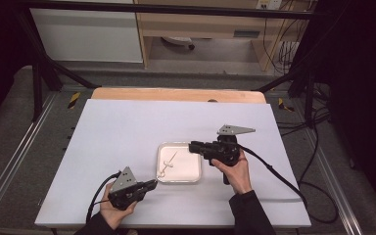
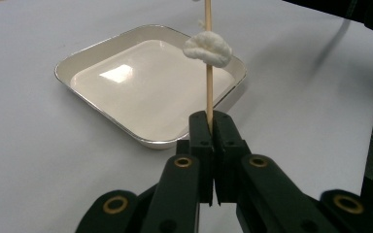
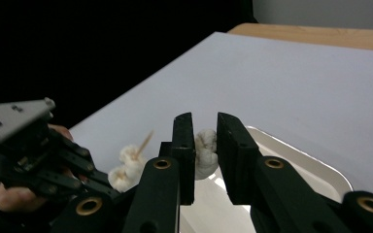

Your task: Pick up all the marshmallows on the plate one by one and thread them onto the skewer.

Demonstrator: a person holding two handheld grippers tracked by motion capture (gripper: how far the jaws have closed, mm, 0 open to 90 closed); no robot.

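High view: white counter (image 1: 127,127), grey floor; left tongs (image 2: 209,127) clenched on thin wooden skewer (image 2: 209,92); right tongs (image 3: 205,141) grasping white puffy piece (image 3: 205,150) above shallow white square tray (image 1: 192,174).

Looks like a lab/test rig: black metal frame (image 1: 39,73) standing round a white-covered table (image 1: 127,122), loose cables (image 1: 318,161) trailing off its right edge, hazard tape (image 1: 73,99) at the far corners.
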